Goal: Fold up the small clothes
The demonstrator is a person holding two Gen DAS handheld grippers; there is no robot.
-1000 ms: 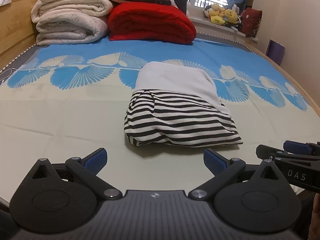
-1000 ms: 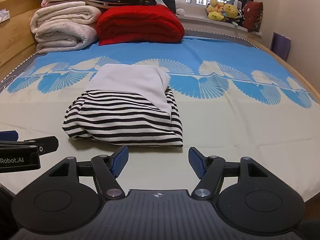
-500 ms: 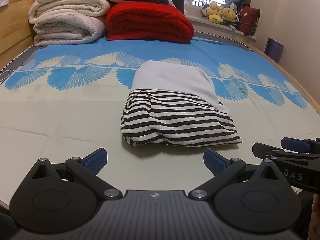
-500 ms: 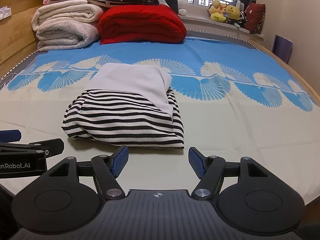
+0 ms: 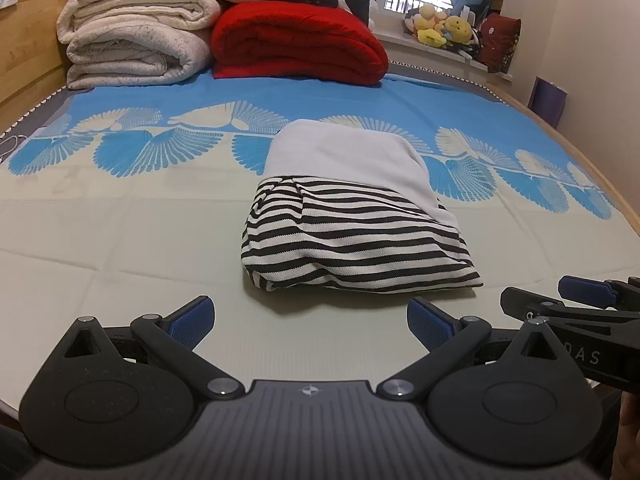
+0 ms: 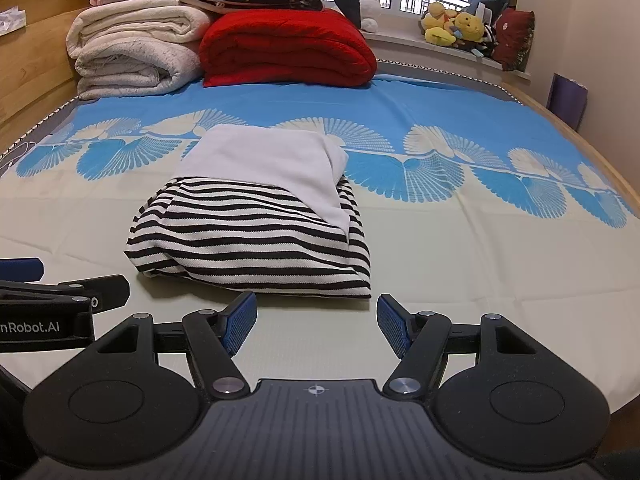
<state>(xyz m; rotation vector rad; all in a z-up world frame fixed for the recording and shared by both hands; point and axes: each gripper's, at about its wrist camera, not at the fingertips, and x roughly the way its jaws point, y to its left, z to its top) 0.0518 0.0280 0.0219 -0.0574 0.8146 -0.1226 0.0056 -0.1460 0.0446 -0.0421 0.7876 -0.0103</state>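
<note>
A folded black-and-white striped garment [image 5: 356, 248] [image 6: 252, 240] with a plain white panel on its far half lies flat on the bed sheet [image 5: 120, 240]. My left gripper [image 5: 310, 322] hangs open just short of the garment's near edge, nothing between its blue pads. My right gripper [image 6: 316, 320] is open too, its pads just in front of the garment's near right corner, touching nothing. Each gripper shows at the edge of the other's view: the right one [image 5: 576, 300] and the left one [image 6: 48, 280].
Rolled white blankets [image 5: 136, 40] and a red quilt [image 5: 296, 44] are stacked at the head of the bed. Plush toys [image 6: 452, 28] sit on the window sill. A wooden bed frame [image 6: 36, 64] runs along the left; a wall rises at the right.
Both views have drifted very slightly; the garment lies as before and both grippers stay open in place.
</note>
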